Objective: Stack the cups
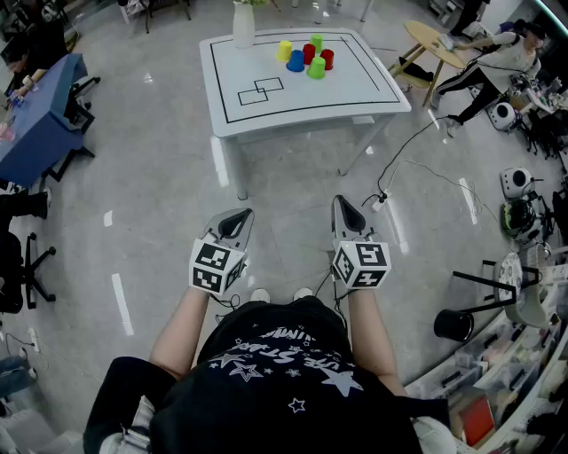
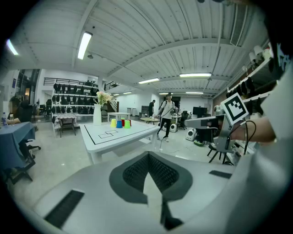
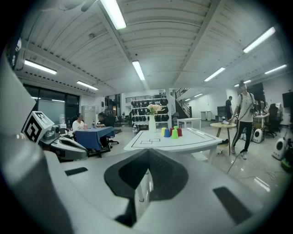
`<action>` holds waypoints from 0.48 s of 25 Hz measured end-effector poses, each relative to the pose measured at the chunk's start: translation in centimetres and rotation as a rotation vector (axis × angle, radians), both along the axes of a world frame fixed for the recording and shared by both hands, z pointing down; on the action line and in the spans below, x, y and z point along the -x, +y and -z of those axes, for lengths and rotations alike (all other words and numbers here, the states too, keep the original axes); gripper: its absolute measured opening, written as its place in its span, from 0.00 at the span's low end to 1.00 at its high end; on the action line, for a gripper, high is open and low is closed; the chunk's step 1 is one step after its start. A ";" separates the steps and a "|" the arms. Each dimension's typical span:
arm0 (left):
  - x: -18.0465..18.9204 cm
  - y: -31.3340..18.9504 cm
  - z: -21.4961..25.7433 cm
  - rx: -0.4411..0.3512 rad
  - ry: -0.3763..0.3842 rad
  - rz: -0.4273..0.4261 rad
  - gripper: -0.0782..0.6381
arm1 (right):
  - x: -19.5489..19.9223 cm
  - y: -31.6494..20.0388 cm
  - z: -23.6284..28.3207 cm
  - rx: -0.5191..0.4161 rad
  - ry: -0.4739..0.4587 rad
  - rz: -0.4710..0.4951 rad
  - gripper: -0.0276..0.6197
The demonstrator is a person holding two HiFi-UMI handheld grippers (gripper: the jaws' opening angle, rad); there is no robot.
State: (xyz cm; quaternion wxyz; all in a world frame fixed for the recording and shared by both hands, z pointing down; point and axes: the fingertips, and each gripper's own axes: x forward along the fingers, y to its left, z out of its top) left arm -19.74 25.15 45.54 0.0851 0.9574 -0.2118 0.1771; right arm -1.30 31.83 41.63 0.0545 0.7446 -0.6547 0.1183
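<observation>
The left hand-held gripper (image 1: 235, 218) and right hand-held gripper (image 1: 347, 207) were closed and empty, well apart from the cups (image 1: 306, 55), perhaps six, on the tabletop (image 1: 293, 102). Stacking was not yet started. I judged the next move needed an approach, then open jaws.

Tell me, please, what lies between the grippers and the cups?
In the head view, bare grey floor, then the near part of the white table with drawn rectangles, separates the left gripper and right gripper from the cups.

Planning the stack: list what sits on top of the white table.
Vase, yellow cup, blue cup, two red cups, two green cups and drawn squares on the white table. Anything under the cups is hidden.
</observation>
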 end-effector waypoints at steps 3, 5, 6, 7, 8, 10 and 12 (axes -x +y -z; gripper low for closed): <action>0.1 -0.8 0.5 0.003 0.018 0.017 0.12 | -0.1 -0.3 0.2 0.004 0.006 0.004 0.05; 0.2 -1.4 0.9 0.003 0.033 0.033 0.12 | -0.1 -0.5 0.2 0.008 0.007 0.006 0.05; 0.3 -1.7 1.0 0.002 0.038 0.039 0.12 | -0.1 -0.6 0.2 0.010 0.007 0.007 0.05; 0.4 -1.8 1.0 0.003 0.040 0.042 0.12 | 0.0 -0.7 0.1 0.012 0.009 0.008 0.05; 0.6 -1.8 0.8 0.008 0.040 0.043 0.12 | 0.1 -0.8 0.1 0.014 0.011 0.009 0.05; 1.1 -1.6 0.2 0.029 0.038 0.041 0.12 | 0.4 -1.1 0.1 0.013 0.018 0.009 0.05; 1.6 -1.6 -0.5 0.048 0.033 0.038 0.12 | 0.8 -1.5 0.1 0.010 0.026 0.013 0.05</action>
